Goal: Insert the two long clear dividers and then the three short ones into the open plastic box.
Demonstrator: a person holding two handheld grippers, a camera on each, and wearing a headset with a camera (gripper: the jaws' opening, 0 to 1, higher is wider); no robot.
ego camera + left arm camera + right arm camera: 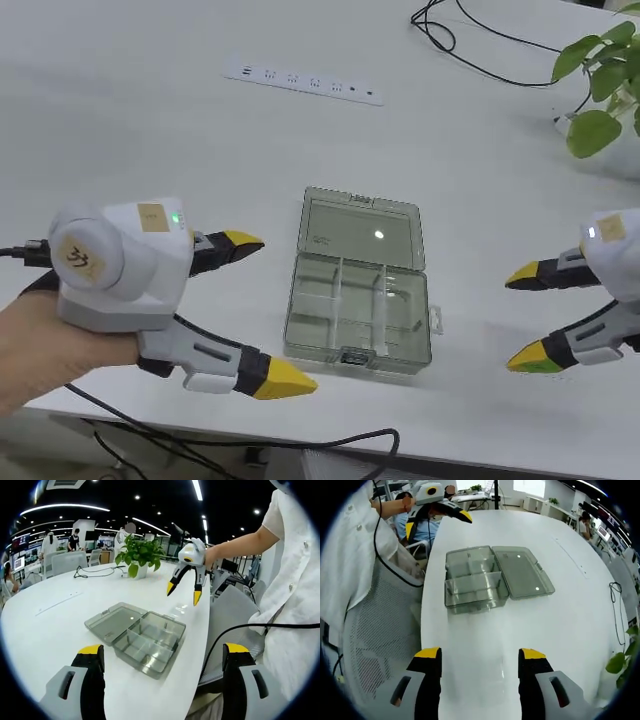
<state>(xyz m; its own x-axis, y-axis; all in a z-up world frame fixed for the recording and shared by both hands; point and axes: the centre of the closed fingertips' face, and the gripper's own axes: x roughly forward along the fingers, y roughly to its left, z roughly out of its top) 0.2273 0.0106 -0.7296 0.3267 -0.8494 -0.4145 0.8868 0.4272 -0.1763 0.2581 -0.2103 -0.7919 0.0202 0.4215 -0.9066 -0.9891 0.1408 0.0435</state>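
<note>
Plastic box [357, 237] lay open.
Left gripper [278, 311] and right gripper [516, 321] flanked the box, jaws apart; clear dividers [383, 310] inside it were too faint to count.

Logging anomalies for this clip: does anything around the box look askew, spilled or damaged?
Nothing stands out. The plastic box lies flat on the table, lid open; clear dividers stand inside, too faint to judge their seating. The left gripper and right gripper hover open, apart from it.
</note>
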